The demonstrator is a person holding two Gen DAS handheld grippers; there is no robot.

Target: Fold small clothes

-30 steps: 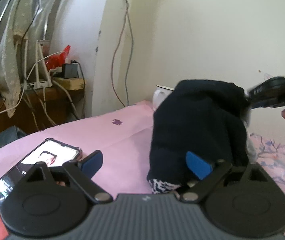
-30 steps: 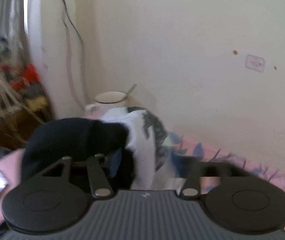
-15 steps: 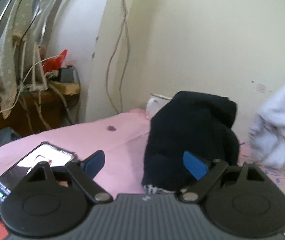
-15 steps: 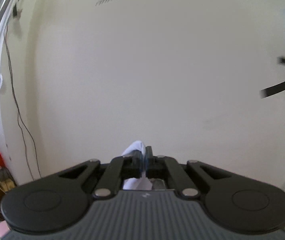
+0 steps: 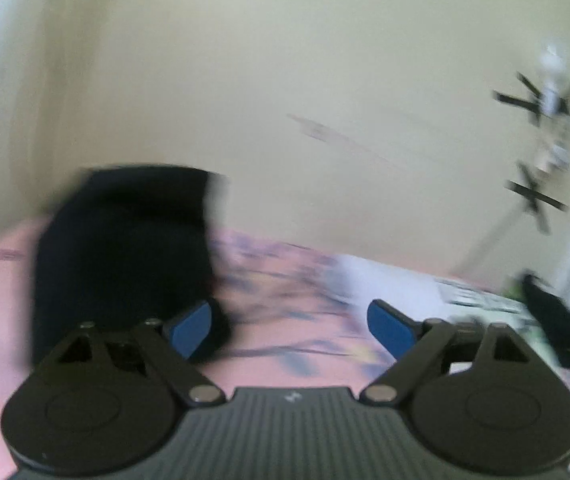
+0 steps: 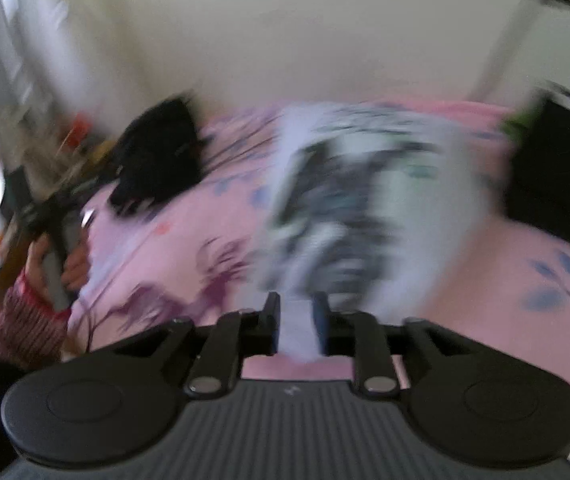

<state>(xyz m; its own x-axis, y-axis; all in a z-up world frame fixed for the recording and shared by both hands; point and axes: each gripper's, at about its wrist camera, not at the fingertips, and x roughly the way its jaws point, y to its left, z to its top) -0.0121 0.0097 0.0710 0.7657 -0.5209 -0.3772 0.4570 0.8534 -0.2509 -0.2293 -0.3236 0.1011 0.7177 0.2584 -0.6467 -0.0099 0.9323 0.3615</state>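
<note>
so, in the left wrist view the left gripper point(image 5: 289, 320) has its blue pads wide apart with nothing between them, low in the frame over the pink bedsheet point(image 5: 285, 364). a dark garment pile point(image 5: 121, 256) stands at left; a white printed garment point(image 5: 389, 280) lies at right.

in the right wrist view, blurred, the right gripper point(image 6: 296, 322) has just been opening, white cloth between its parted pads. the white printed garment point(image 6: 369, 200) lies spread mid-frame, not yet folded. folding looks barely begun; the dark pile point(image 6: 157, 160), upper left, waits.
</note>
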